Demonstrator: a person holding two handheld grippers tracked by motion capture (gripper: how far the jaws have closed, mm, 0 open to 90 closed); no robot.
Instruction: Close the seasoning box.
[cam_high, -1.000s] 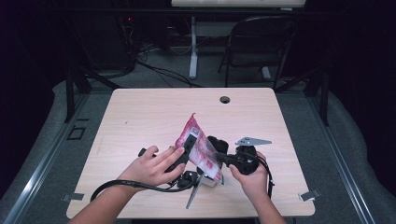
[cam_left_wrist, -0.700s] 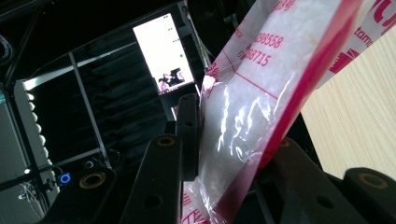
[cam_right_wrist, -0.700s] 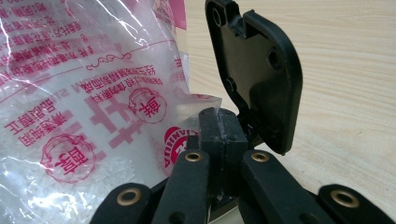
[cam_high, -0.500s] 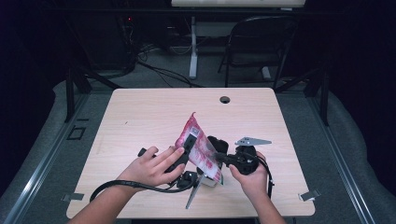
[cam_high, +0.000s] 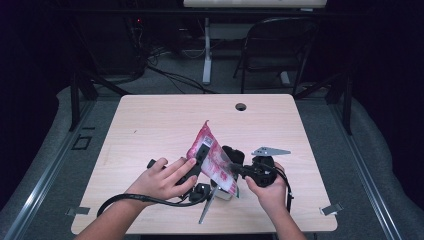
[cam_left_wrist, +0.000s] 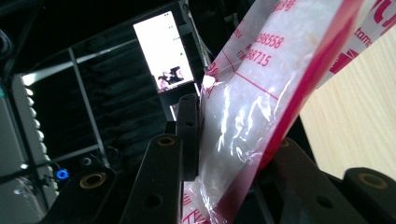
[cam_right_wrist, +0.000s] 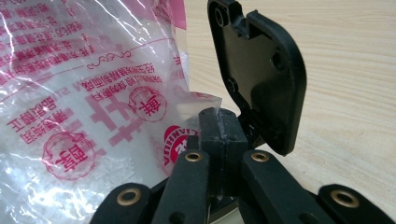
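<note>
- A red-and-clear plastic bag (cam_high: 212, 159) with white granular contents stood tilted above the near middle of the wooden table (cam_high: 150, 125), its top corner pointing away from the person, held up between the two grippers.
- The left gripper (cam_high: 199, 159) was clamped on the bag — in the left gripper view the pouch (cam_left_wrist: 252, 107) sat pinched between the black jaws, one pad pressed flat against its clear face and the red sealed edge running along the other jaw.
- The left hand (cam_high: 162, 179) lay over the gripper's body, fingers stretched toward the bag; a black cable (cam_high: 135, 199) looped from it toward the table's near edge.
- The right gripper (cam_high: 235, 167) was closed tight on a corner of the bag — in the right gripper view its jaws (cam_right_wrist: 218, 128) met with a thin flap of clear film caught between them, the red-printed bag (cam_right_wrist: 84, 102) spreading to the left.
- Just behind those jaws in the right gripper view stood a black jaw pad (cam_right_wrist: 257, 70) of the other gripper, upright over the bare tabletop.
- The right hand (cam_high: 267, 187) gripped its tool from the near side, a grey three-cornered plate (cam_high: 270, 150) on top.
- A round hole (cam_high: 241, 106) sat near the table's far edge, well apart from the bag.
</note>
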